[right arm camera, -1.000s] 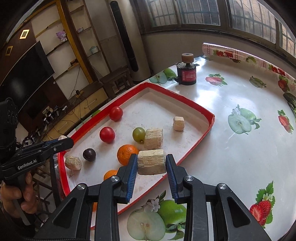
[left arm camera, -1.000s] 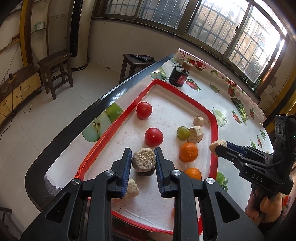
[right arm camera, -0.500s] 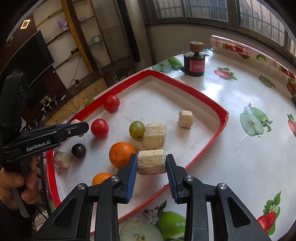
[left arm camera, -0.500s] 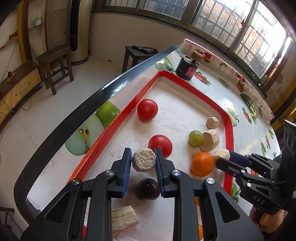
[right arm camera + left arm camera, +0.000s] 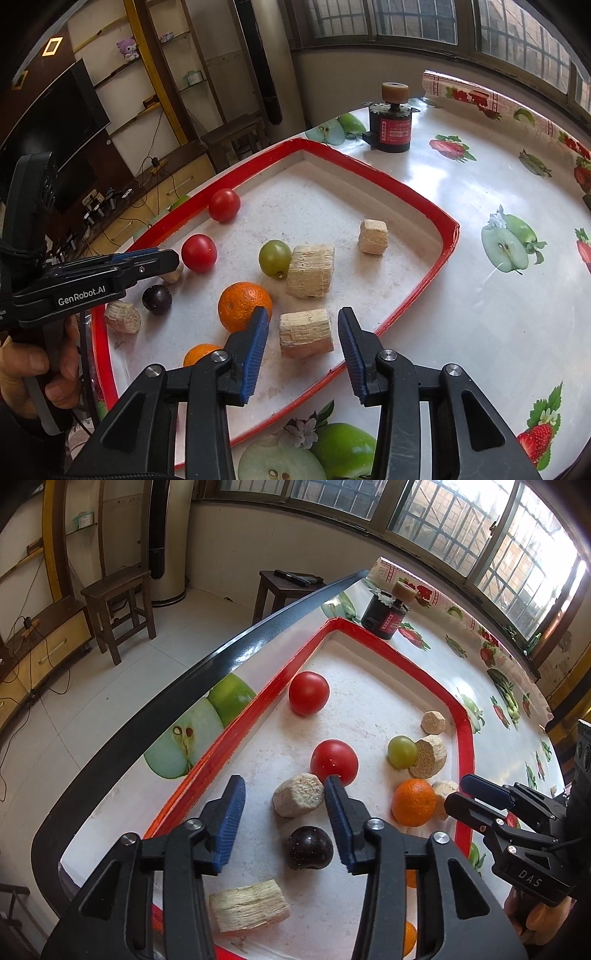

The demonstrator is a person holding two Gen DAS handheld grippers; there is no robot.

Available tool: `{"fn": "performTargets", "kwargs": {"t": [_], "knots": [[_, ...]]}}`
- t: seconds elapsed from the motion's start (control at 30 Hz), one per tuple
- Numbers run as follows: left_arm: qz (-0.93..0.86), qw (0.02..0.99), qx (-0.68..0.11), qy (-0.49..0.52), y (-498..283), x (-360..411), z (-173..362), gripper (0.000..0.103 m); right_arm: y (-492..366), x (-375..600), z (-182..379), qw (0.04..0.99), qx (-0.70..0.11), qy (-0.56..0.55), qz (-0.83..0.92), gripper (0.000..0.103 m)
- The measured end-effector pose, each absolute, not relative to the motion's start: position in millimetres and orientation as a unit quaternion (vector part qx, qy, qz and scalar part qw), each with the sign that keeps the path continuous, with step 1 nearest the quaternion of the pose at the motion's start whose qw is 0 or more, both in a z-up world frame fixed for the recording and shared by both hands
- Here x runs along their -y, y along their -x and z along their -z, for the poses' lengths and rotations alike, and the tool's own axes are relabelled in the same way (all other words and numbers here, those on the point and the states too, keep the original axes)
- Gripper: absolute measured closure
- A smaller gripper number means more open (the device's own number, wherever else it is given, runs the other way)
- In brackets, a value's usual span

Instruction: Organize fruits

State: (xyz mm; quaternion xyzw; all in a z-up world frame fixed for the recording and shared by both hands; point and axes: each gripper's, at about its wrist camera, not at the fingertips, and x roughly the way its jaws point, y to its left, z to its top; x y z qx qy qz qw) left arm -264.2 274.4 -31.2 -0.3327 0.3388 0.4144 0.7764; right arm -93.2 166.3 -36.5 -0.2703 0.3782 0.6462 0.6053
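Both grippers (image 5: 284, 805) (image 5: 301, 332) gape wide over the tray (image 5: 448, 236); pulling back carelessly could knock the near orange (image 5: 242, 306) rolling.

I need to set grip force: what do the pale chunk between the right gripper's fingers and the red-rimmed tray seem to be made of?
The pale chunk looks like dry, fibrous plant material, perhaps cut cane: matte, ridged sides with a rough cut end. The tray looks like hard plastic, though that is uncertain: glossy red rim, dull speckled white floor.
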Motion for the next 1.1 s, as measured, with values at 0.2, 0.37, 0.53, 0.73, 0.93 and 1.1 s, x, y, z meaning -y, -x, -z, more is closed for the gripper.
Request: {"fn": "performTargets", "kwargs": {"t": [0.2,0.37,0.53,0.73,0.93,1.1], "knots": [[-0.417,0.789,-0.326,0.313,271.4,-254.5,18.3,0.056,90.1,-149.8,21.7,0.609,-0.372,0.255,-0.652,0.059],[-0.413,0.798,-0.323,0.297,277.6,-230.4,11.5,0.056,88.7,-129.9,12.8,0.610,-0.367,0.246,-0.657,0.052],[-0.409,0.804,-0.326,0.285,280.6,-205.5,8.7,0.056,84.5,-109.8,12.3,0.601,-0.375,0.238,-0.665,0.043],[-0.402,0.811,-0.319,0.281,290.5,-180.4,6.7,0.051,85.0,-87.5,11.9,0.585,-0.366,0.245,-0.681,0.035],[-0.416,0.816,-0.315,0.249,298.4,-151.7,2.4,0.033,94.4,-66.4,8.0,0.561,-0.333,0.263,-0.711,0.024],[-0.446,0.818,-0.295,0.211,309.2,-132.4,-7.2,0.032,105.0,-49.2,0.2,0.549,-0.292,0.274,-0.734,0.018]]}}
